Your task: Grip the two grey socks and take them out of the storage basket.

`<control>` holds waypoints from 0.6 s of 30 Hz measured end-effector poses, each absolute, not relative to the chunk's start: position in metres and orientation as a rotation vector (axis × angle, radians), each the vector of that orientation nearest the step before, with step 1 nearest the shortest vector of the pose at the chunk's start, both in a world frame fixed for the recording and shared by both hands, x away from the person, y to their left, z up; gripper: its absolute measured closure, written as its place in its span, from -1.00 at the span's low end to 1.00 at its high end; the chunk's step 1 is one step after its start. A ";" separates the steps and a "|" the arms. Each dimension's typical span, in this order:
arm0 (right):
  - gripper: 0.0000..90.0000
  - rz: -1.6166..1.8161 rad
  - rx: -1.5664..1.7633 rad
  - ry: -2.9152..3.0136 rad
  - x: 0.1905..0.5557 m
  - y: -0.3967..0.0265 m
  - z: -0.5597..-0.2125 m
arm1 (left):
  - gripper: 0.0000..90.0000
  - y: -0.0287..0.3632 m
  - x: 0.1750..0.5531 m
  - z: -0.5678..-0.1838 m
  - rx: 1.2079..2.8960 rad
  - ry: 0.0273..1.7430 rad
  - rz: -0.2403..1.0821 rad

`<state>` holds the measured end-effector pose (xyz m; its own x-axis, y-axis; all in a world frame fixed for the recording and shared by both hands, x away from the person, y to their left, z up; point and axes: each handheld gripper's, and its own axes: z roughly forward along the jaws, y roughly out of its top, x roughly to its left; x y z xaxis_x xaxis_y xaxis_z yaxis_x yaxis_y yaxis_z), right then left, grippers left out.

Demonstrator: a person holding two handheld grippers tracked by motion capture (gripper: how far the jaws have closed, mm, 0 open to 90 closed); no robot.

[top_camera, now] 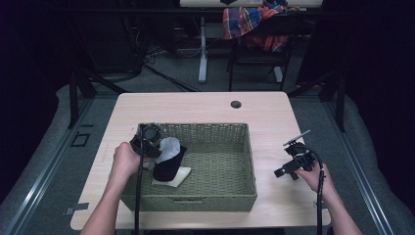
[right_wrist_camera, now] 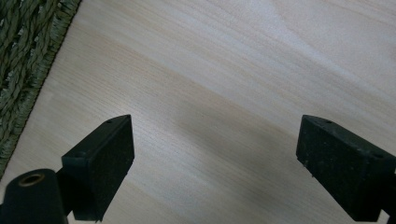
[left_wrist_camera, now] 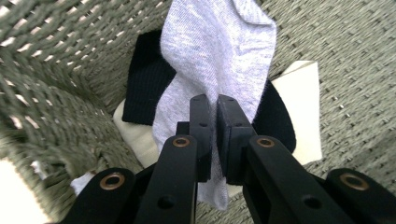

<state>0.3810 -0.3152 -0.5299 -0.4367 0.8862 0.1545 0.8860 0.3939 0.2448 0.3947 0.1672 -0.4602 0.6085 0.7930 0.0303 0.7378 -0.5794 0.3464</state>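
One woven basket (top_camera: 222, 132), greenish grey and rectangular, sits on the pale wooden table (top_camera: 195, 105). At its left end lies a small heap of clothing: a cream-coloured piece (left_wrist_camera: 303, 107) flat on the basket floor, a black ribbed sock (left_wrist_camera: 144, 88) across that, and one light grey sock (left_wrist_camera: 219, 51) on top. That makes three fabric items that I can count, one of each colour. The right part of the basket floor is bare weave.

The left gripper (left_wrist_camera: 211, 100) reaches in over the basket's left wall, and its two black jaws are pressed together on the grey sock, pinching a fold of it near one end. The sock is a fine, soft knit, pale grey with a faint heathered look. It drapes from the jaws in a loose fold, with the wide part spread over the black sock and a narrower tail hanging below the pads. In the high view it shows as a pale patch (top_camera: 169, 147) just beside the gripper.

The right gripper (right_wrist_camera: 215, 154) is held above bare table to the right of the basket, well apart from it. Its jaws are spread wide with nothing between them.
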 end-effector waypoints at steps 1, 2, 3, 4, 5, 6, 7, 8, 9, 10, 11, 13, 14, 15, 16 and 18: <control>-0.75 0.461 1.667 2.621 0.381 -0.315 -0.530 | 0.91 0.168 0.394 -0.458 2.524 1.242 0.268; -0.76 0.464 1.670 2.621 0.381 -0.315 -0.530 | 0.91 0.168 0.394 -0.455 2.524 1.236 0.267; -0.75 0.464 1.670 2.620 0.381 -0.315 -0.530 | 0.91 0.169 0.393 -0.454 2.520 1.234 0.271; -0.75 0.472 1.674 2.623 0.381 -0.315 -0.530 | 0.91 0.169 0.392 -0.451 2.509 1.231 0.280; -0.76 0.472 1.674 2.623 0.381 -0.315 -0.530 | 0.91 0.170 0.392 -0.449 2.509 1.226 0.279; -0.75 0.466 1.672 2.621 0.381 -0.315 -0.530 | 0.91 0.170 0.391 -0.447 2.496 1.223 0.291; -0.75 0.464 1.670 2.621 0.381 -0.315 -0.530 | 0.91 0.170 0.391 -0.445 2.499 1.216 0.289; -0.75 0.464 1.671 2.621 0.381 -0.315 -0.530 | 0.91 0.170 0.389 -0.442 2.491 1.210 0.302; -0.75 0.464 1.672 2.620 0.381 -0.315 -0.530 | 0.91 0.171 0.389 -0.439 2.494 1.205 0.303; -0.75 0.476 1.678 2.618 0.381 -0.315 -0.531 | 0.91 0.170 0.388 -0.438 2.485 1.205 0.307; -0.75 0.471 1.676 2.617 0.381 -0.315 -0.531 | 0.91 0.171 0.387 -0.436 2.481 1.199 0.316; -0.75 0.464 1.671 2.621 0.381 -0.316 -0.530 | 0.91 0.172 0.386 -0.432 2.482 1.192 0.319; -0.76 0.473 1.675 2.622 0.381 -0.315 -0.530 | 0.91 0.172 0.386 -0.431 2.480 1.191 0.320; -0.75 0.476 1.678 2.618 0.381 -0.315 -0.531 | 0.91 0.173 0.386 -0.429 2.475 1.189 0.324; -0.75 0.472 1.676 2.622 0.381 -0.315 -0.530 | 0.91 0.173 0.385 -0.428 2.470 1.186 0.329; -0.75 0.465 1.675 2.616 0.381 -0.315 -0.531 | 0.91 0.175 0.385 -0.424 2.462 1.180 0.328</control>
